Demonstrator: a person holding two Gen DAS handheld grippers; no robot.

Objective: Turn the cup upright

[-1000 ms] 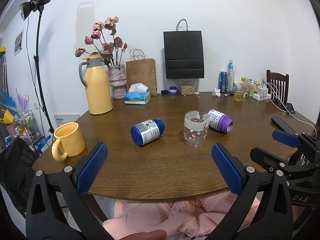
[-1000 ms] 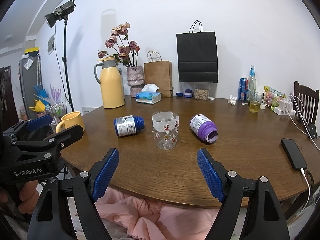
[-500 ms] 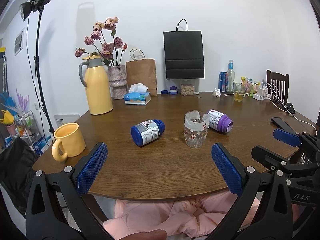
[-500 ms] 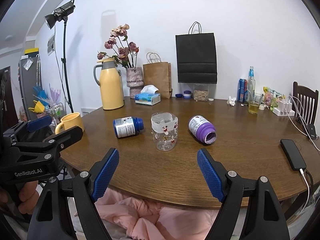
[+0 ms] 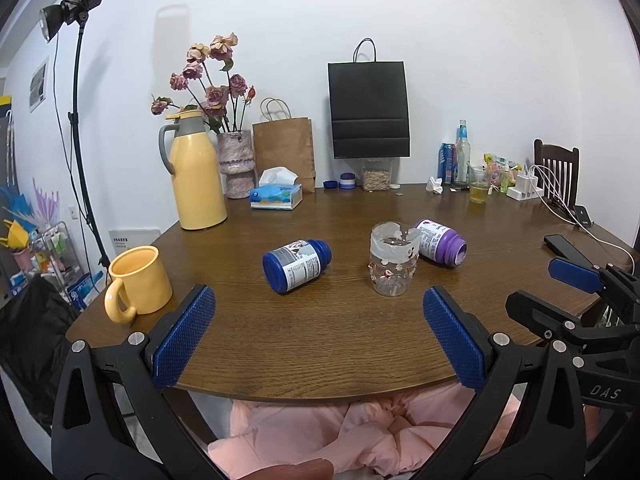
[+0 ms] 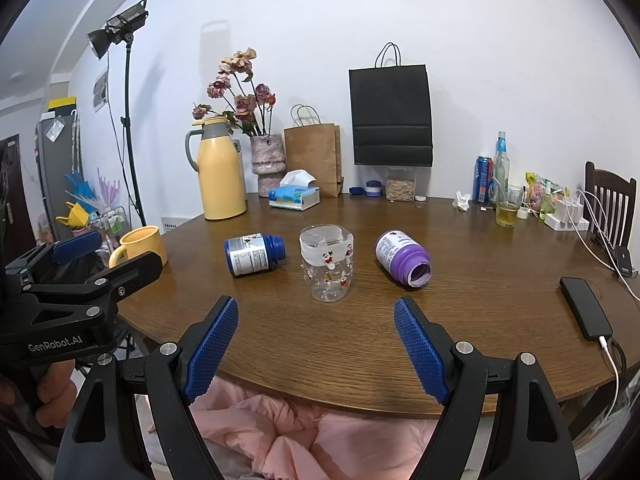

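A clear plastic cup (image 5: 393,259) with a white band and small cartoon prints stands in the middle of the round wooden table (image 5: 320,340), wide end up; it also shows in the right wrist view (image 6: 327,262). My left gripper (image 5: 318,336) is open and empty above the table's near edge, well short of the cup. My right gripper (image 6: 316,350) is open and empty, also at the near edge, with the cup straight ahead. The right gripper's body shows at the right of the left wrist view (image 5: 576,304).
A blue bottle (image 5: 296,265) lies left of the cup and a purple bottle (image 5: 440,242) lies right of it. A yellow mug (image 5: 138,284) stands at the left edge. A yellow thermos (image 5: 196,172), flower vase, bags and tissue box stand at the back. A phone (image 6: 585,307) lies right.
The right gripper has shifted slightly, so the cup sits a touch further left in its view. The left gripper and the objects have not moved.
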